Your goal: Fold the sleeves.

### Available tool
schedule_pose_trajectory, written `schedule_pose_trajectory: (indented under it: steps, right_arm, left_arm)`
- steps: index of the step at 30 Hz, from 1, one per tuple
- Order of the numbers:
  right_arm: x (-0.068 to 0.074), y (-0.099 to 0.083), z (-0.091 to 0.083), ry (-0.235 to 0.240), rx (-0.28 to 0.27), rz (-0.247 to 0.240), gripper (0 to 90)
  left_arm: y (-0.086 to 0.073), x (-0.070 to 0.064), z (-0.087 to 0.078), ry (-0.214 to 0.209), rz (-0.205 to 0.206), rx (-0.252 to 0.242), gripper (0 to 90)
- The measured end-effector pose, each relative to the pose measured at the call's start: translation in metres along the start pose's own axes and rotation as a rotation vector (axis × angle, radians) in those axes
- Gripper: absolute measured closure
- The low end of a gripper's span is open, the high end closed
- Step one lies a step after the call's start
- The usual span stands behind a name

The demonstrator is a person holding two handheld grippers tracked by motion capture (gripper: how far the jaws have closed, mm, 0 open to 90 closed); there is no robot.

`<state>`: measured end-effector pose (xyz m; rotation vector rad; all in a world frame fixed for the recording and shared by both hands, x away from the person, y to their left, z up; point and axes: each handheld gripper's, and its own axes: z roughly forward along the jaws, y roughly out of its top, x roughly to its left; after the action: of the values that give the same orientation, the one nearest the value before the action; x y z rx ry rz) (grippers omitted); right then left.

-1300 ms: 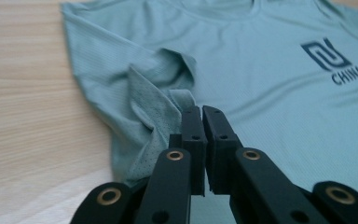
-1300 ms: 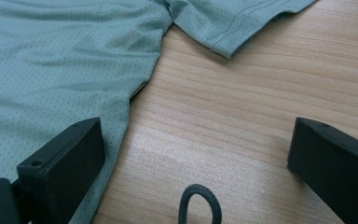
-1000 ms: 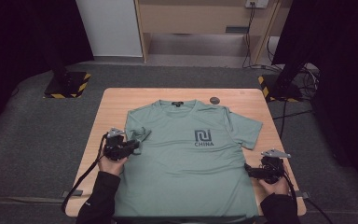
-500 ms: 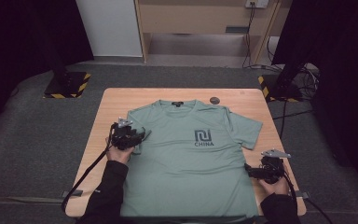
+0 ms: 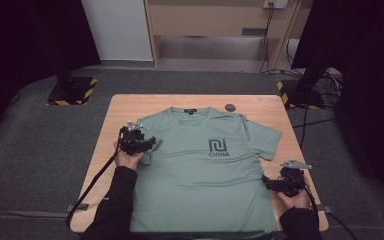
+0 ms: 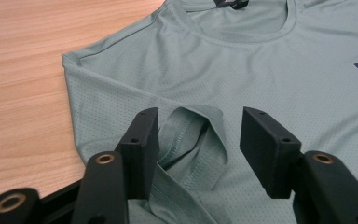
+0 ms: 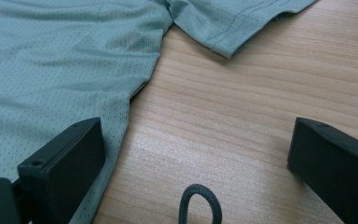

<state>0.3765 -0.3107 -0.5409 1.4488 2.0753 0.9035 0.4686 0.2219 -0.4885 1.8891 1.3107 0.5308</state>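
A grey-green T-shirt (image 5: 205, 170) with a dark "CHINA" print lies face up on the wooden table (image 5: 120, 107). Its left sleeve (image 6: 191, 140) is folded inward in a loose bunch over the chest. My left gripper (image 5: 149, 144) hovers over that fold. In the left gripper view this gripper (image 6: 200, 149) is open, with the bunched sleeve lying between the jaws and touching the left one. My right gripper (image 5: 269, 182) rests by the shirt's right side edge. It (image 7: 200, 163) stands wide open over bare wood, its left jaw above the shirt's edge (image 7: 121, 121).
A small dark round object (image 5: 230, 107) sits on the table beyond the collar. The right sleeve (image 5: 265, 140) lies spread flat. A thin dark cable loop (image 7: 200, 205) shows between the right jaws. Stand bases with striped tape (image 5: 72, 92) flank the table on the carpet.
My left gripper has moved forward and to the right along the shirt's left side, bringing the sleeve in over the chest. The right gripper has stayed put.
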Motion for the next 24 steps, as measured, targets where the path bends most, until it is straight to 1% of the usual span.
schedule_pose_trajectory:
  steps: [1, 2, 5, 7, 9, 10, 12, 15, 16, 18, 21, 23, 24]
  right_arm:
    - [0.000, 0.000, 0.000, 0.000, 0.000, 0.001, 3.7]
    - [0.000, 0.000, 0.000, 0.000, 0.000, 0.000, 3.6]
    - [0.000, 0.000, 0.000, 0.000, 0.000, 0.000, 3.6]
    - [0.000, 0.000, 0.000, 0.000, 0.000, 0.000, 3.6]
    - [0.000, 0.000, 0.000, 0.000, 0.000, 0.000, 3.6]
    - [0.000, 0.000, 0.000, 0.000, 0.000, 0.001, 3.6]
    - [0.000, 0.000, 0.000, 0.000, 0.000, 0.000, 3.6]
    - [0.000, 0.000, 0.000, 0.000, 0.000, 0.000, 3.7]
    - [0.000, 0.000, 0.000, 0.000, 0.000, 0.001, 3.7]
    - [0.000, 0.000, 0.000, 0.001, 0.000, 0.001, 3.7]
    - [0.000, 0.000, 0.000, 0.001, 0.000, 0.001, 3.7]
    - [0.000, 0.000, 0.000, 0.001, 0.000, 0.000, 3.7]
    - [0.000, 0.000, 0.000, 0.001, 0.000, 0.001, 3.7]
  left_arm:
    - [0.000, 0.001, 0.002, -0.014, -0.003, 0.002, 44.5]
    - [0.000, 0.002, 0.004, -0.018, -0.005, 0.003, 43.9]
    - [0.001, 0.002, 0.011, -0.003, 0.009, 0.025, 42.2]
    - [0.003, -0.001, 0.016, 0.000, 0.027, 0.027, 41.7]
    - [0.004, -0.003, 0.020, 0.013, 0.037, 0.033, 41.4]
    - [0.005, -0.003, 0.021, 0.012, 0.035, 0.027, 41.1]
    - [0.004, -0.003, 0.024, 0.007, 0.017, 0.020, 41.2]
    - [0.004, -0.001, 0.027, 0.019, 0.024, 0.023, 41.3]
    - [0.004, -0.001, 0.028, 0.016, 0.021, 0.021, 41.5]
    - [0.003, 0.000, 0.029, 0.013, 0.029, 0.024, 42.0]
    - [0.002, 0.001, 0.033, 0.021, 0.037, 0.041, 43.1]
    - [0.001, 0.002, 0.035, 0.015, 0.041, 0.049, 43.6]
    - [0.000, 0.000, 0.036, 0.006, 0.039, 0.043, 43.7]
